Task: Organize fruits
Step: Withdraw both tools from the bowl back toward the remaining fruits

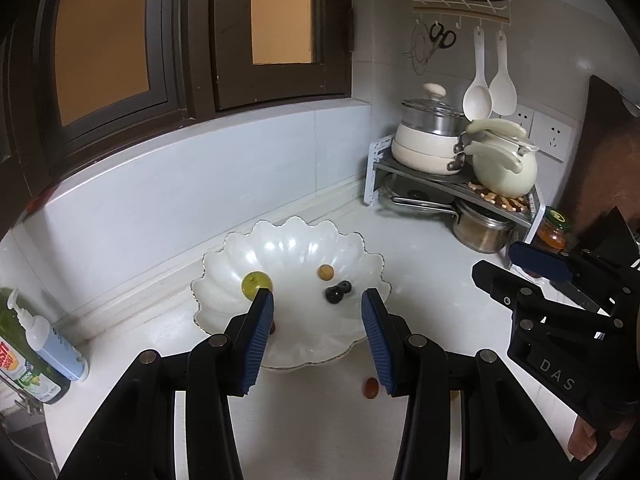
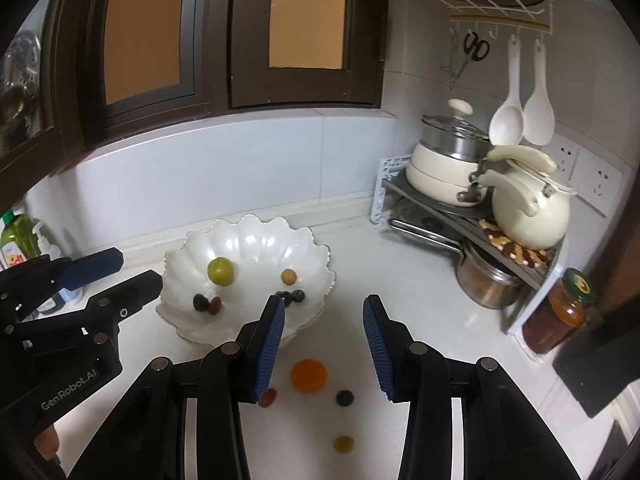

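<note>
Left tongs (image 1: 317,304) sit closest to the lens, jaws apart with nothing between them, hanging over the near rim of the white scalloped bowl (image 1: 224,252). Right tongs (image 2: 324,310) likewise stand apart and empty, over the white surface (image 2: 420,292) just right of the bowl. Each pair shows in the other's view, at the frame edge, jaws parted too.

Inside the bowl: a green round fruit (image 2: 220,271) at left, a small tan fruit (image 2: 288,276) toward the right, two blueberries (image 2: 291,297) touching each other near the front right, plus a dark berry (image 2: 199,302) touching a reddish one (image 2: 215,305) at front left.

Loose on the surface, in front of the bowl: an orange fruit (image 2: 308,376), a red cherry tomato (image 2: 267,397) just left of it and partly behind the left pad, a single blueberry (image 2: 344,398) to the right, and a small yellow-orange fruit (image 2: 343,444) nearest the camera. All four lie apart from one another.

Corner rack (image 2: 472,216) at right carries cream pots (image 2: 444,180) and a kettle (image 2: 528,216); a steel pot sits under it. Jar (image 2: 560,312) with orange contents stands beside the rack. Soap bottles (image 1: 36,344) stand at far left.
</note>
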`<action>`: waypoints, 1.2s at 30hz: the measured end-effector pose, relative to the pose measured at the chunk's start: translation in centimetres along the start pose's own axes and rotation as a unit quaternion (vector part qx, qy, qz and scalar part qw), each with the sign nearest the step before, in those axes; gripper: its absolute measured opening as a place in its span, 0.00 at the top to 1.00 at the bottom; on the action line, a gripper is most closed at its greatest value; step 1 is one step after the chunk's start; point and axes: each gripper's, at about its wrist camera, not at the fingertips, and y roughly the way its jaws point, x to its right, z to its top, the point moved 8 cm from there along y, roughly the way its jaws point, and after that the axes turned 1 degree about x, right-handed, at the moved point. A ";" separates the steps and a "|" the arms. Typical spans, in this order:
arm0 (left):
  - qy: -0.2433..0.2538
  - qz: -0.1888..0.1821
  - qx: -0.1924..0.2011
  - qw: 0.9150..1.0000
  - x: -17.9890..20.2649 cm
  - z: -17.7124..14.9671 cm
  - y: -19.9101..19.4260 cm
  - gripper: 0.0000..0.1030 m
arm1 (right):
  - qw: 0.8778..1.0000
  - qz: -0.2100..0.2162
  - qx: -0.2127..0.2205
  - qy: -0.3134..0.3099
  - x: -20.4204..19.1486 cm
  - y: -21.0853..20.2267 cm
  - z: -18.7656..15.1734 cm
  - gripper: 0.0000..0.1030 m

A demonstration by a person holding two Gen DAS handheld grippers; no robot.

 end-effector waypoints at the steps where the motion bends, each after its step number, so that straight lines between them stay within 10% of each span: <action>1: 0.000 -0.003 -0.001 1.000 0.2 -0.1 -0.1 0.56 | 1.000 -0.002 0.000 0.001 0.1 -0.2 -0.1 0.59; 36: 0.041 -0.031 -0.046 0.998 3.0 -7.7 1.5 0.56 | 0.994 -0.011 -0.078 0.069 1.6 1.1 -10.1 0.59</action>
